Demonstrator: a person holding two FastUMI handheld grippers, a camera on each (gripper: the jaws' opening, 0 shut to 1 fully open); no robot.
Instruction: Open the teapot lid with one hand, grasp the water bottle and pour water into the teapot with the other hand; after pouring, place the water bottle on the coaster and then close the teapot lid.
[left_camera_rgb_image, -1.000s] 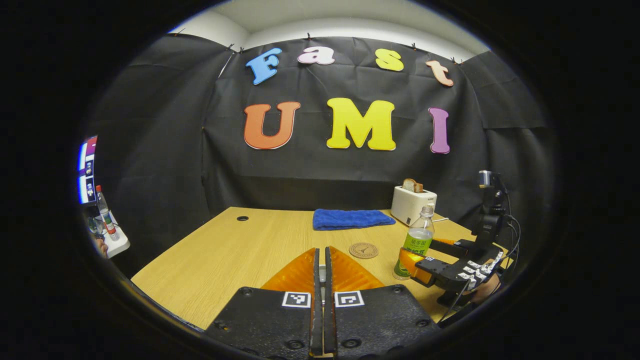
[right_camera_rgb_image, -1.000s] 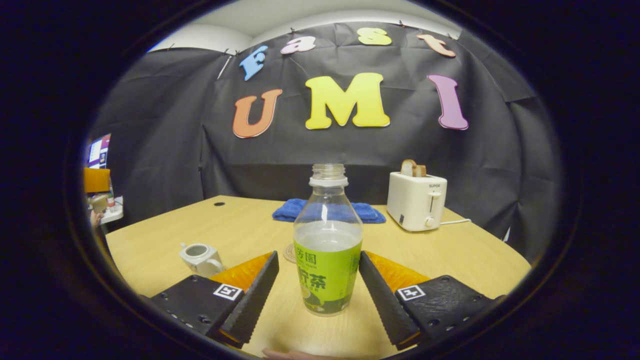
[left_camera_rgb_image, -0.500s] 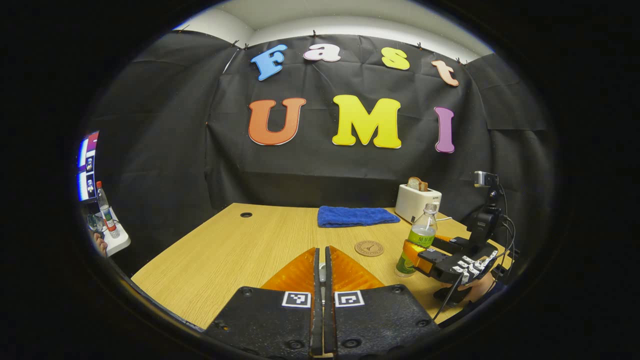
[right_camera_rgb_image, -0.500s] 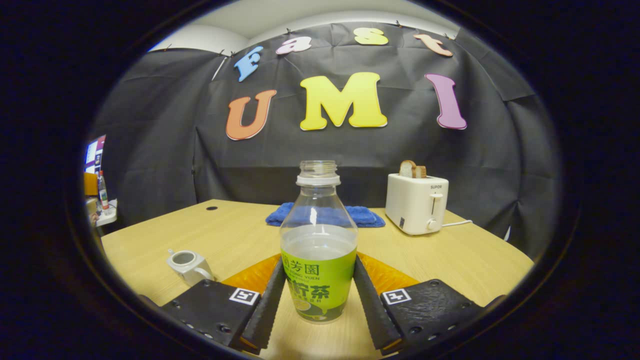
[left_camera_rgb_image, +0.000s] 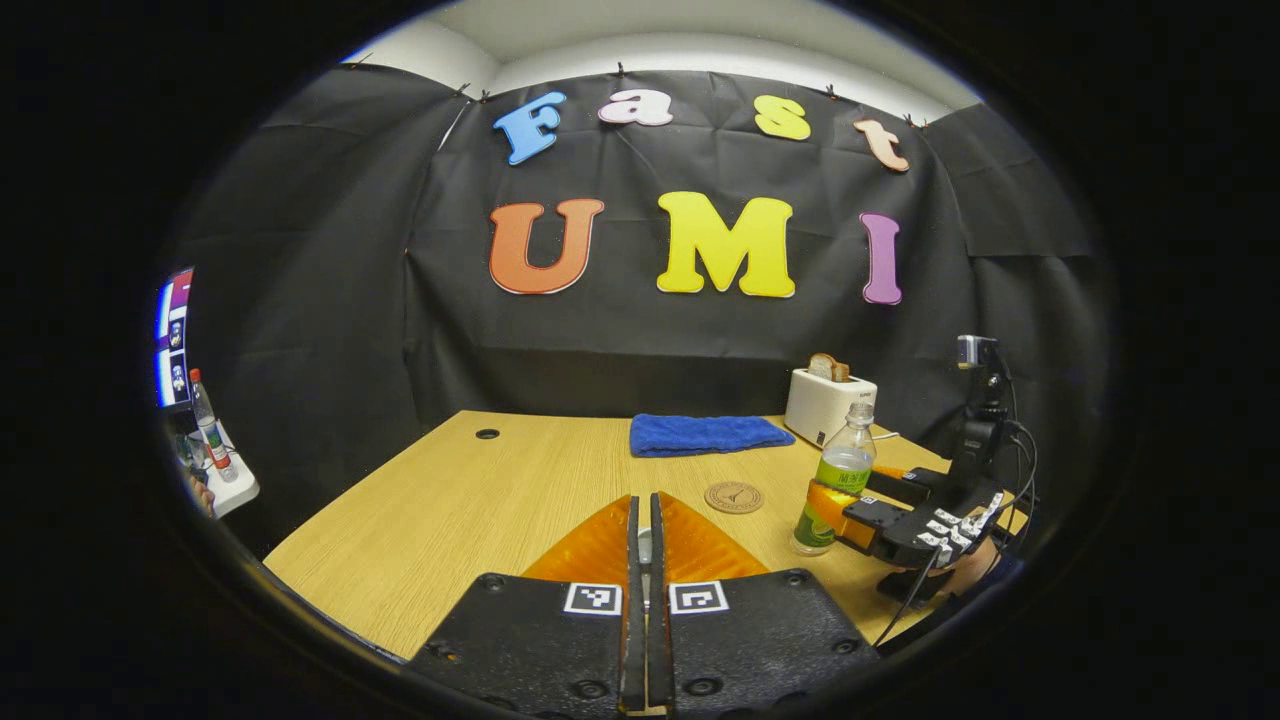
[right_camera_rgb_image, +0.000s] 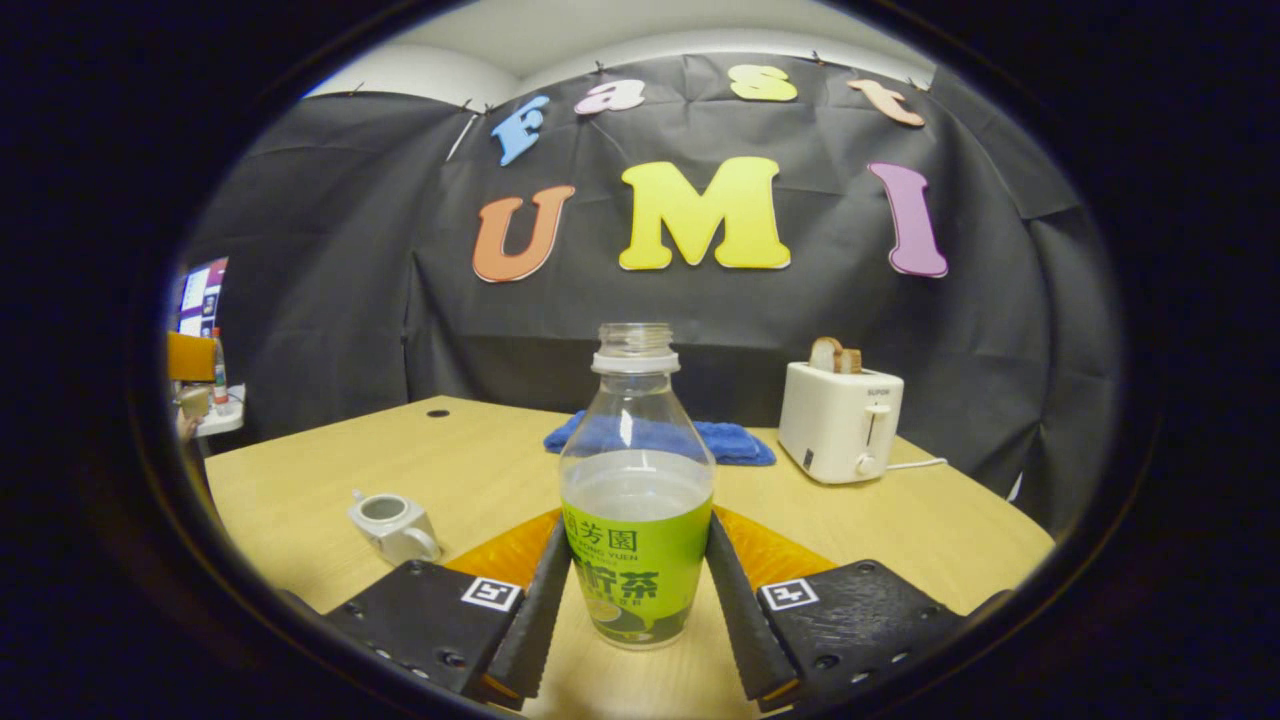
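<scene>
Your right gripper (right_camera_rgb_image: 632, 600) pinches the uncapped bottle (right_camera_rgb_image: 637, 520) at its label, both fingers pressed to its sides, the bottle upright on the tabletop (right_camera_rgb_image: 480, 470) or barely off it. The teapot (right_camera_rgb_image: 392, 522) sits open to the left, lid off. Your left gripper (left_camera_rgb_image: 643, 560) hangs above the tabletop, fingers pressed together on something small, likely the lid, though you cannot tell. The grasp looks made; next comes lifting, carrying left and tipping over the opening. The coaster (left_camera_rgb_image: 733, 496) waits behind.
</scene>
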